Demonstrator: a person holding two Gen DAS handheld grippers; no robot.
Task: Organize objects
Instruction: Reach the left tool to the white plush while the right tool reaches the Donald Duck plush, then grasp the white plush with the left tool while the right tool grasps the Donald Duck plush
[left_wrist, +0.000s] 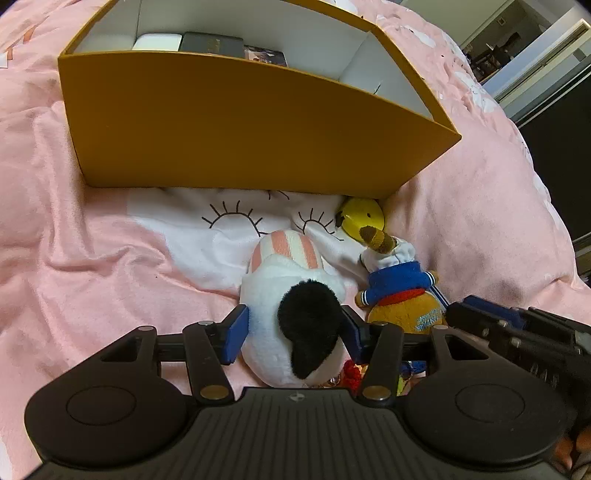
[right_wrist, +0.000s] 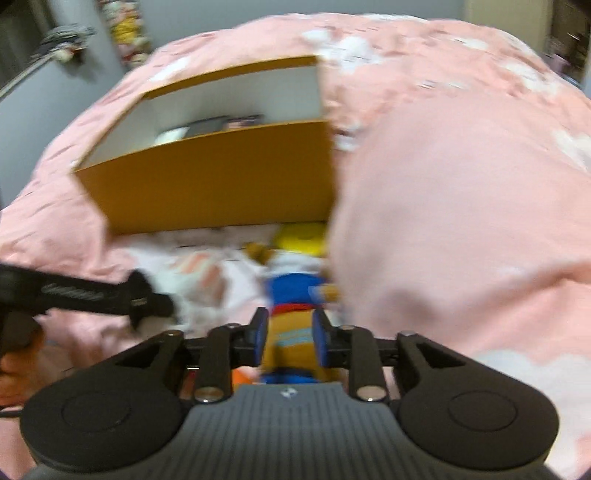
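Landmark: the open mustard-yellow cardboard box with white interior (left_wrist: 236, 122), standing on the pink fleece bed cover (left_wrist: 74, 258). Just in front of the box's near wall lie two soft toys side by side: a white plush toy with a black patch and pink-striped end (left_wrist: 291, 291), and to its right an orange plush bear in a blue-and-white sailor top with a yellow head (left_wrist: 395, 291), its head almost touching the box's lower corner. Left gripper (left_wrist: 295, 328): fingers fairly wide, straddling the white plush; the blue pads appear at its flanks, but whether they press it cannot be told. Right gripper (right_wrist: 290, 332): fingers partly open around the bear's orange body; view blurred, contact uncertain. Inside the box, against the far wall, a few flat dark and white items are visible. Handling judgement: both toys are light, soft and compressible, non-fragile and not slippery; pile fabric grips well. Best hold is across the torso, squeezing firmly enough that stuffing does not slump out on lifting over the box wall.
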